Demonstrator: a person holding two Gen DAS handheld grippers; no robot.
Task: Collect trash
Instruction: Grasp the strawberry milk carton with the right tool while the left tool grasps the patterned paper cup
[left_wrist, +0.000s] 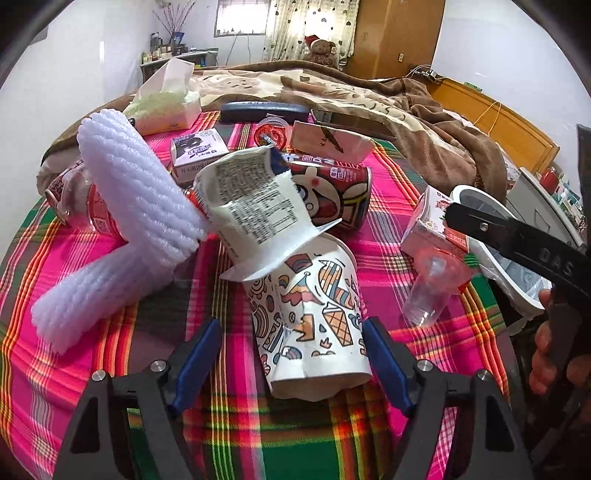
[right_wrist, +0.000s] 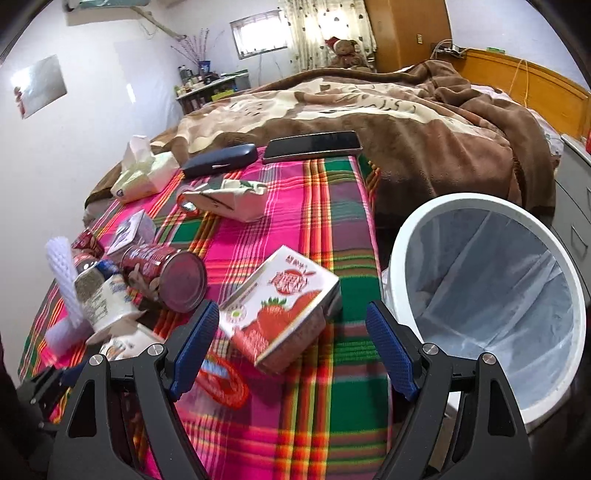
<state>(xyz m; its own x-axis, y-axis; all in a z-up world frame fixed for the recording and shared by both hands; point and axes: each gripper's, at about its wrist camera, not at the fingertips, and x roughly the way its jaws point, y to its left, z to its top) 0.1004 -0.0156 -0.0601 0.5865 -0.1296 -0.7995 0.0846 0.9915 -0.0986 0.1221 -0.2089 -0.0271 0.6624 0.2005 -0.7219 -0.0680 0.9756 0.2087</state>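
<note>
Litter crowded the plaid cloth (right_wrist: 332, 206) left of the strawberry carton (right_wrist: 284, 306): a red can (right_wrist: 166, 277), a white yogurt cup (right_wrist: 101, 299) and a foam net (right_wrist: 64, 273) blocked that side. Behind the carton the cloth lay bare; right of it, the bin (right_wrist: 406, 236) stood unobstructed, mouth open.

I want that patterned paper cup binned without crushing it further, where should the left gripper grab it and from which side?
Grip the paper cup across its dented lower body near the base, coming straight in from the near side. It lies on its side, base toward the open left gripper, whose jaws already straddle it. The white wrapper overlaps the far rim, so avoid that end.
</note>
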